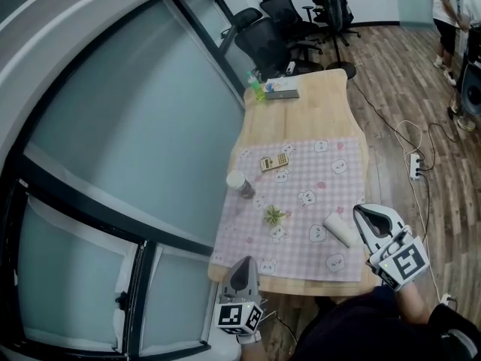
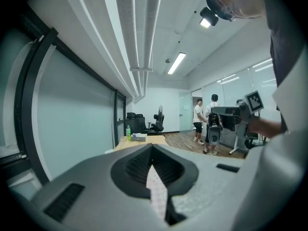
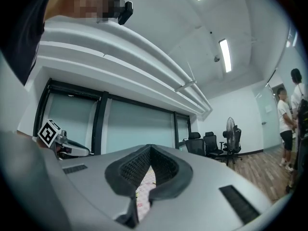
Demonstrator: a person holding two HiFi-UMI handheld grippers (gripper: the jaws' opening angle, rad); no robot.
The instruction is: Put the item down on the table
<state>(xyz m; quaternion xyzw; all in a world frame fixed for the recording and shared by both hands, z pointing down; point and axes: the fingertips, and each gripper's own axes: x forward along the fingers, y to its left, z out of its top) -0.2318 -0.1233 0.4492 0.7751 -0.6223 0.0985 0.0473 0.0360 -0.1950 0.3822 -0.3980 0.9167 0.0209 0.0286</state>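
On the pink checked cloth (image 1: 301, 224) lie a white roll (image 1: 340, 229), a small green plant sprig (image 1: 273, 215), a clear cup (image 1: 239, 183) and a wooden calculator-like piece (image 1: 274, 161). My right gripper (image 1: 361, 210) hovers just right of the white roll, jaws shut with nothing between them. My left gripper (image 1: 244, 261) sits at the table's front edge, also shut and holding nothing. In the left gripper view the left gripper (image 2: 152, 146) points along the table; in the right gripper view the right gripper (image 3: 150, 147) shows only cloth through its slit.
A green bottle (image 1: 255, 87) and a tissue box (image 1: 282, 91) stand at the wooden table's (image 1: 301, 115) far end. Office chairs (image 1: 270, 28) lie beyond. A glass wall (image 1: 135, 126) runs along the left. A power strip and cables (image 1: 415, 165) lie on the floor at right, people (image 1: 448, 13) standing farther off.
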